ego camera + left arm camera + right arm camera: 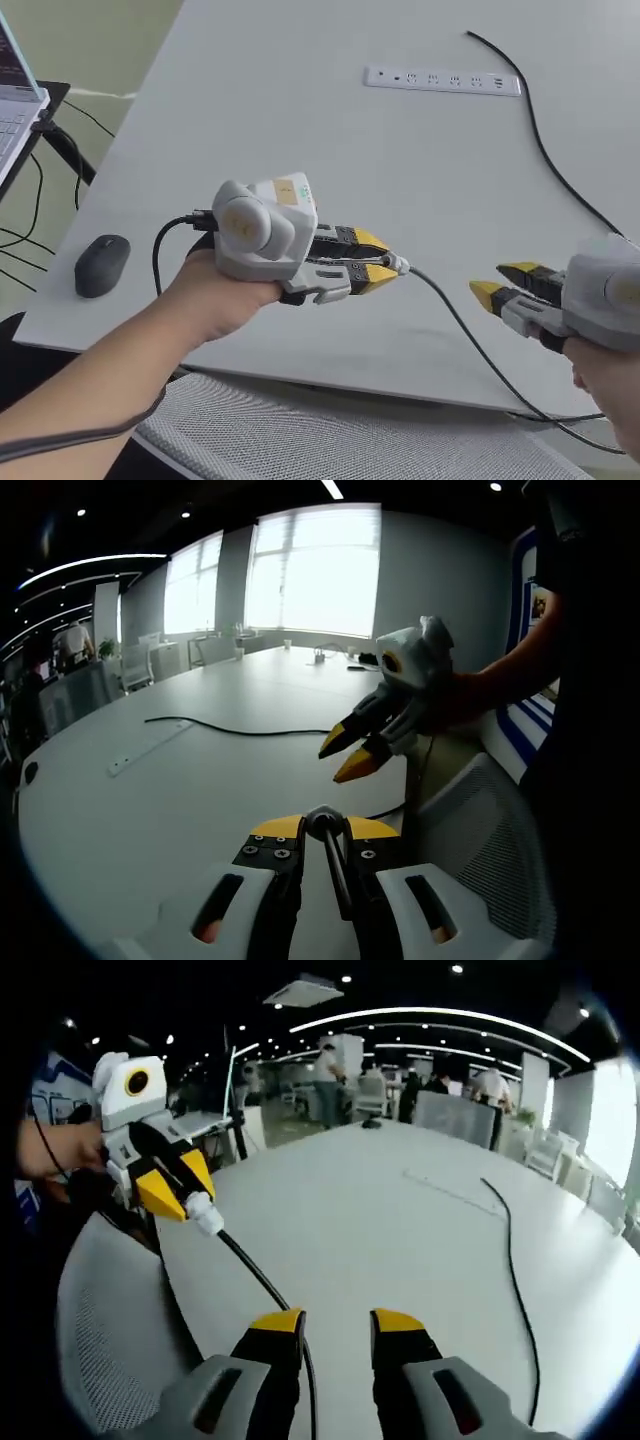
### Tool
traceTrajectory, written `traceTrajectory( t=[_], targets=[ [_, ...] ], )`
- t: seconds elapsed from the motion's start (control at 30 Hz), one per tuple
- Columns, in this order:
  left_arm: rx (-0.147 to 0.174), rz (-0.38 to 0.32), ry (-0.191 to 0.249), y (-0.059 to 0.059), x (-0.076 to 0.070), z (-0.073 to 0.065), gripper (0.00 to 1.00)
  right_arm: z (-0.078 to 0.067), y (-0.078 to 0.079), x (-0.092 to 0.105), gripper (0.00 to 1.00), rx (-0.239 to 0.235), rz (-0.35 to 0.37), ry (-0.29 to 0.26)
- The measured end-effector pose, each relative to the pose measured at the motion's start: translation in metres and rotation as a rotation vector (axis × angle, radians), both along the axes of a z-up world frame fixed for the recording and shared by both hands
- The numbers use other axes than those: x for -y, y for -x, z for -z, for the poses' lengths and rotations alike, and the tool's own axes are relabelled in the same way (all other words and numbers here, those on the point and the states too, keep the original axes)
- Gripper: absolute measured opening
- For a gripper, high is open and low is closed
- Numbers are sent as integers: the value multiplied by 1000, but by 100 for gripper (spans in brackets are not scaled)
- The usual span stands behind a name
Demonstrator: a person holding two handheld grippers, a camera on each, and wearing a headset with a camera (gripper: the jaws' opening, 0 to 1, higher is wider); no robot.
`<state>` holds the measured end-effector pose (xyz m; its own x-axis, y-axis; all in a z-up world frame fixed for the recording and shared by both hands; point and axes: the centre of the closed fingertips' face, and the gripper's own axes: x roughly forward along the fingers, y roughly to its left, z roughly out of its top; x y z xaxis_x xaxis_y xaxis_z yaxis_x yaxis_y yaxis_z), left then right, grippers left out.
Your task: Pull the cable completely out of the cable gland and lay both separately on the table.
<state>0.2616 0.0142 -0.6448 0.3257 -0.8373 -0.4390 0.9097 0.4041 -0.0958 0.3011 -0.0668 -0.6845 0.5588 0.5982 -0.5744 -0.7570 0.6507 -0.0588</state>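
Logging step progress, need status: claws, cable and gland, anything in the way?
Left claw shut on cable gland. Right claw open, not gripping. Cable runs from the gland, not yet out. Power strip far back, apart from the work.

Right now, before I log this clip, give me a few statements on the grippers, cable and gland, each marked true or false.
1. The left gripper is shut on the cable gland. True.
2. The right gripper is clamped on the cable. False: it is open and empty, and the cable passes beside it.
3. The cable is out of the gland and both lie on the table. False: the cable runs from the gland, which is held above the table.
4. A power strip lies on the table. True.
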Motion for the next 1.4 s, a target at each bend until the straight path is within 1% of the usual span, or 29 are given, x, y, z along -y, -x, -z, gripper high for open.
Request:
traceTrajectory(
  t=[0.03, 0.07, 0.1, 0.17, 0.2, 0.23, 0.3, 0.33, 0.4, 0.47, 0.53, 0.63, 0.7, 0.8, 0.9, 1.07, 1.23, 1.4],
  targets=[
    [0, 0, 0, 0, 0, 0, 15, -4, 0, -5, 23, 24, -32, 19],
    [-2, -1, 0, -1, 0, 1, 15, -8, 1, -11, 25, 50, -68, 28],
    [-3, -2, 0, -2, 0, 1, 15, -12, 3, -19, 26, 62, -99, 28],
    [-4, -2, 0, -3, 0, 2, 15, -13, 7, -30, 28, 46, -127, 21],
    [-4, -2, 1, -3, 0, 1, 15, -14, 8, -34, 27, 60, -151, 28],
    [-3, -2, 2, -4, 0, 1, 15, -15, 10, -39, 27, 83, -178, 52],
    [-4, -3, 5, -4, 0, 1, 15, -12, 13, -45, 26, 102, -218, 89],
    [-4, -4, 6, -5, 0, 1, 15, -10, 16, -50, 25, 115, -252, 107],
    [-7, -5, 8, -5, 0, 1, 15, -4, 20, -55, 23, 123, -293, 135],
    [-10, -4, 11, -5, 0, 2, 15, 1, 21, -59, 18, 131, -316, 151],
    [-11, -4, 11, -6, 0, 2, 15, 1, 22, -64, 15, 136, -330, 144],
    [-13, -4, 11, -5, 0, 3, 15, 1, 24, -71, 13, 129, -346, 125],
    [-15, -5, 13, -6, 0, 3, 15, 1, 25, -74, 11, 137, -357, 126],
    [-9, -1, 16, -5, 1, 1, 15, 1, 25, -76, 6, 135, -362, 117],
    [-16, 2, 19, -4, 2, 1, 15, 1, 24, -77, 1, 135, -360, 109],
    [-17, 0, 20, -6, 2, 2, 15, 1, 24, -76, 0, 117, -353, 87],
    [-17, -4, 25, -8, 3, 0, 15, 4, 21, -73, 0, 97, -330, 91],
    [-18, -12, 31, -11, 1, -1, 15, 14, 19, -64, 0, 58, -303, 101]
  ],
)
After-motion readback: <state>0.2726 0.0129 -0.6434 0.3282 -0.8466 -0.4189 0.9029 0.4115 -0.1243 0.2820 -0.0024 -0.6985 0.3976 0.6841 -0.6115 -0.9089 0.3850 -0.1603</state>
